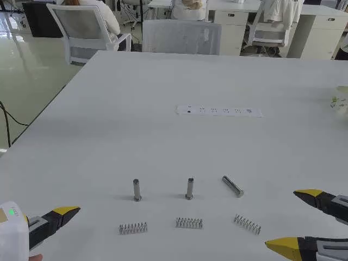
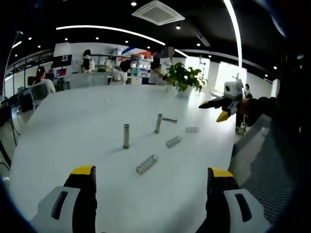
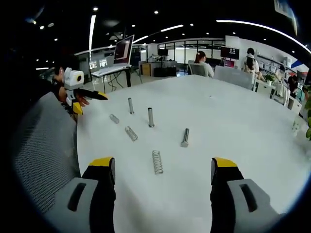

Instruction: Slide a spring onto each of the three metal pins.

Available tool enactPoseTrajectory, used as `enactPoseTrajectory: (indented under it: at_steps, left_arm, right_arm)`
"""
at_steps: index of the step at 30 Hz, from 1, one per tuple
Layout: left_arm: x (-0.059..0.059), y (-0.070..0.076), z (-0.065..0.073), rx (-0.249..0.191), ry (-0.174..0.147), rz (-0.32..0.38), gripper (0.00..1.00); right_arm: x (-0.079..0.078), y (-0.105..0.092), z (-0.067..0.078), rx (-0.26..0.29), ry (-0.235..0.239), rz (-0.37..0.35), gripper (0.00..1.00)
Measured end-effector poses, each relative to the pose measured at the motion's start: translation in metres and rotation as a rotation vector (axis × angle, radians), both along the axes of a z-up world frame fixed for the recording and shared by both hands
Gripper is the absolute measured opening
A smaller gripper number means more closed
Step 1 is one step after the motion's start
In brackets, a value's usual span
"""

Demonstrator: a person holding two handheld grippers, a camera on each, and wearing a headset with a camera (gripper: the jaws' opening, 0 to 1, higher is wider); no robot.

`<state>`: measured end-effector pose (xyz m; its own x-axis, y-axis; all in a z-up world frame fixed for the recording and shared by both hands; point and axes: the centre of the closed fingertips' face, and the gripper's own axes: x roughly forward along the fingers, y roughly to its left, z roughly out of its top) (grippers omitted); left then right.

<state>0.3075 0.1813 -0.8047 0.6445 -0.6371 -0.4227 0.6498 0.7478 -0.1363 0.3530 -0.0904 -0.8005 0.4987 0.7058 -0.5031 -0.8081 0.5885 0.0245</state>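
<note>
Metal pins [image 1: 137, 190] bare, springs [image 1: 133, 228] loose on counter [image 1: 163, 136]; your left claw [image 2: 152, 171] and right claw [image 3: 163, 162] both gape wide.

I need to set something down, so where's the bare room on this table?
Bare tabletop lies between the pins and the socket strip, and beyond that strip to the far edge. Crowded near you: three pins, three springs before them.
</note>
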Motion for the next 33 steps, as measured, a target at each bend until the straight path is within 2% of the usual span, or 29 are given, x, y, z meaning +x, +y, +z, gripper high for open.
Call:
enactPoseTrajectory:
  at_steps: [19,33]
  left_arm:
    - [-0.0032,0.0003,-0.0026,-0.004,0.01,0.004,0.89]
    - [-0.0024,-0.0021,-0.0033,0.002,0.014,-0.003,0.89]
  right_arm:
    - [-0.0006,0.0052,-0.0039,-0.006,0.018,0.018,0.79]
    - [-0.004,0.0045,-0.0056,0.005,0.023,0.003,0.78]
